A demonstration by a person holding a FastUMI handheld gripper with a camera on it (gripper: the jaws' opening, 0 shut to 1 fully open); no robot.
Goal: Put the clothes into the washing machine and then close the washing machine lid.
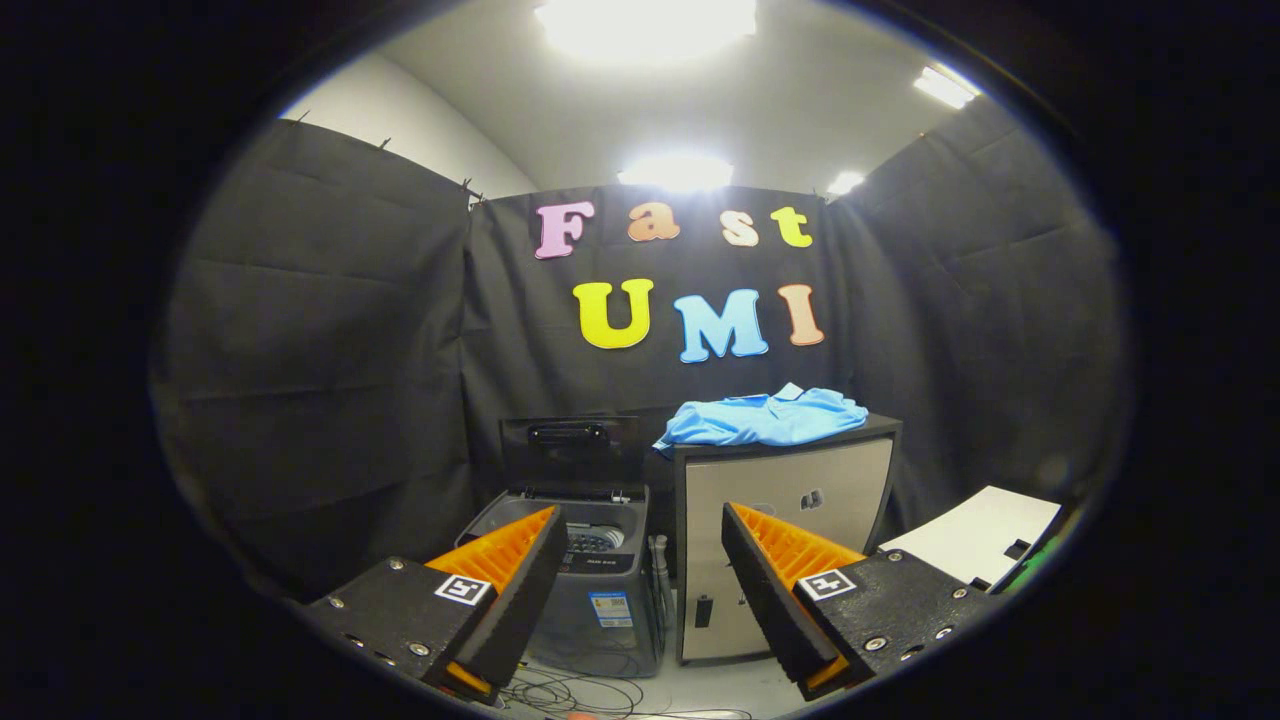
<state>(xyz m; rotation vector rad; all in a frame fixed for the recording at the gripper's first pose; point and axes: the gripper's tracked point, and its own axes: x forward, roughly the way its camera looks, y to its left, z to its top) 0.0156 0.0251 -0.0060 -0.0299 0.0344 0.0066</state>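
Two fingers of the claw point(640, 520) stand wide apart with nothing between them, so the claw is released and holds no thing. Beyond the fingers, well apart from them, a small top-loading washing machine point(590, 585) stands on the floor against the booth's black cloth wall point(320, 350). Its lid point(570, 440) is raised upright at the back, leaving the tub open; the round opening point(598, 535) shows just past the left finger. A label sticker point(610, 608) sits on the machine's front face. Just beside the washer, on its right and nearly touching it, stands a low cabinet point(790, 530) with a pale front door and a dark top. A light blue shirt point(765, 417), the clothes of the task, lies crumpled flat on top of that cabinet, with one edge hanging slightly over the front left corner towards the washer. The shirt sits higher than the washer's opening and well beyond the right finger. To the right of the cabinet, a white board point(985, 535) lies tilted near the cloth wall. Loose cables point(570, 690) curl on the floor in front of the washer, just below the gap between the fingers. Bright ceiling lights point(645, 25) shine above the booth.
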